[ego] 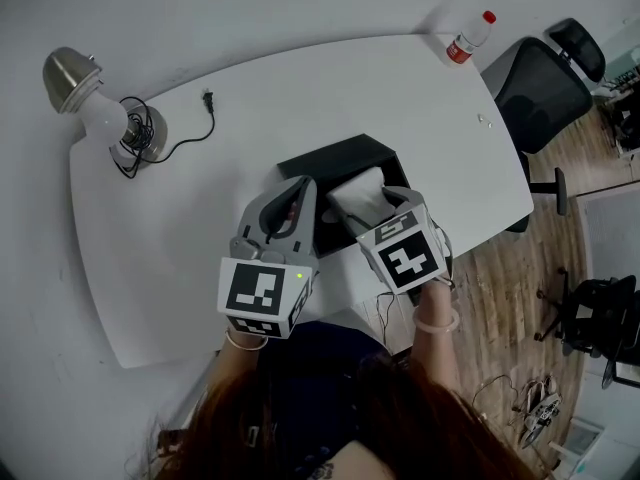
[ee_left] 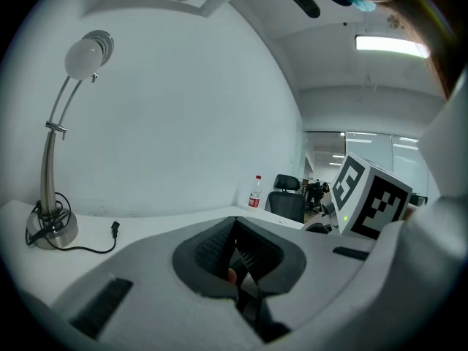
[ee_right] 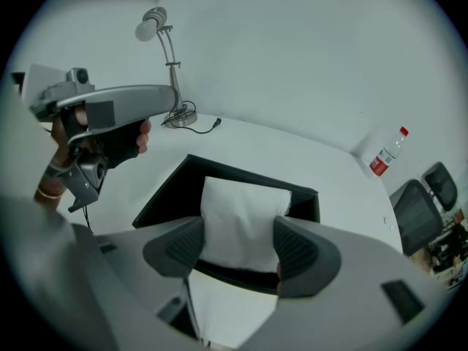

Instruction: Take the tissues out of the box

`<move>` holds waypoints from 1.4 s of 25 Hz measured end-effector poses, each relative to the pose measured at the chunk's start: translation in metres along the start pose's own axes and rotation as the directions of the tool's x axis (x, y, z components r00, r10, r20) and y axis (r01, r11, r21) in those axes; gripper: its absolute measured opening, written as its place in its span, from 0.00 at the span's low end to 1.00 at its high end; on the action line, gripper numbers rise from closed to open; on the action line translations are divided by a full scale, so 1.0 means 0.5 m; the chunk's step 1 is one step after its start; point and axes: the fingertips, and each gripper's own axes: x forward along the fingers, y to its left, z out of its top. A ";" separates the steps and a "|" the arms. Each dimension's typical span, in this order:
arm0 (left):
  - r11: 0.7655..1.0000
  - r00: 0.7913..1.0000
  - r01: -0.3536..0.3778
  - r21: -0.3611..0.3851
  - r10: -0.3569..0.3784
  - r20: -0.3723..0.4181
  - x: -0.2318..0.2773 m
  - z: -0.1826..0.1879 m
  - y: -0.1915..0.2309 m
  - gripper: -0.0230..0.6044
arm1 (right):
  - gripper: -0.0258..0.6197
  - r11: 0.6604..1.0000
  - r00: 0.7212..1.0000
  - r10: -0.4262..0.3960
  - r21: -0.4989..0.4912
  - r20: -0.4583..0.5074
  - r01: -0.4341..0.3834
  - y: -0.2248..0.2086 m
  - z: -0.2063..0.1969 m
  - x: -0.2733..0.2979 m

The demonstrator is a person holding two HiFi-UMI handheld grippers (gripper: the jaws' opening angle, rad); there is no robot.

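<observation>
An open black box (ego: 338,156) sits near the front edge of the white table (ego: 260,98). A white wad of tissues (ee_right: 245,214) stands up out of the box (ee_right: 164,192), and my right gripper (ee_right: 240,246) is shut on it, one pad pressing each side with the jaws standing wide. From above, the tissues (ego: 358,190) show just beyond the right gripper (ego: 385,208). My left gripper (ego: 300,196) hovers at the box's left side. Its jaws (ee_left: 235,246) are shut and hold nothing.
A desk lamp (ego: 85,93) with a coiled cable stands at the table's far left, its plug (ego: 208,98) lying loose. A plastic bottle (ego: 470,38) stands at the far right corner. Office chairs (ego: 540,83) stand beyond the table's right edge.
</observation>
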 end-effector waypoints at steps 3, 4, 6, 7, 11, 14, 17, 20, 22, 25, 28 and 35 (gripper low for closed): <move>1.000 1.000 -0.019 0.009 0.019 0.006 -0.006 0.005 -0.007 0.07 | 0.52 1.000 0.999 -0.003 -0.008 0.037 0.003 -0.006 -0.001 -0.010; 1.000 1.000 -0.024 0.013 0.024 0.009 -0.008 0.007 -0.009 0.07 | 0.52 1.000 0.999 -0.003 -0.013 0.049 0.004 -0.007 0.000 -0.013; 0.999 0.999 -0.038 0.019 0.038 0.014 -0.013 0.010 -0.015 0.07 | 0.52 1.000 0.997 -0.001 -0.024 0.074 0.002 -0.008 0.002 -0.018; 0.999 0.999 -0.047 0.022 0.047 0.016 -0.016 0.010 -0.017 0.07 | 0.52 1.000 0.996 0.001 -0.027 0.087 0.001 -0.009 0.003 -0.019; 0.995 0.996 -0.092 0.036 0.092 0.024 -0.033 0.012 -0.020 0.07 | 0.52 1.000 0.991 0.004 -0.028 0.136 0.000 -0.010 0.006 -0.025; 0.990 0.991 -0.134 0.042 0.132 0.035 -0.051 0.017 -0.019 0.07 | 0.52 1.000 0.987 0.008 -0.024 0.162 -0.005 -0.013 0.010 -0.031; 0.985 0.985 -0.167 0.045 0.166 0.041 -0.069 0.016 -0.022 0.07 | 0.52 1.000 0.984 0.016 -0.025 0.177 -0.012 -0.015 0.013 -0.038; 0.980 0.981 -0.194 0.047 0.192 0.043 -0.083 0.012 -0.027 0.07 | 0.52 0.999 0.981 0.023 -0.026 0.192 -0.019 -0.017 0.015 -0.043; 0.977 0.978 -0.207 0.050 0.205 0.045 -0.090 0.011 -0.030 0.07 | 0.52 0.999 0.978 0.027 -0.031 0.207 -0.021 -0.017 0.021 -0.049; 0.974 0.975 -0.218 0.064 0.215 0.050 -0.099 0.012 -0.037 0.07 | 0.52 0.999 0.971 0.027 -0.034 0.239 -0.020 -0.020 0.035 -0.062; 0.973 0.975 -0.222 0.065 0.219 0.042 -0.104 0.007 -0.040 0.07 | 0.52 0.999 0.965 0.024 -0.037 0.260 -0.015 -0.022 0.042 -0.070; 0.970 0.972 -0.234 0.071 0.232 0.041 -0.110 0.008 -0.041 0.07 | 0.52 0.999 0.947 0.005 -0.045 0.321 0.010 -0.033 0.052 -0.093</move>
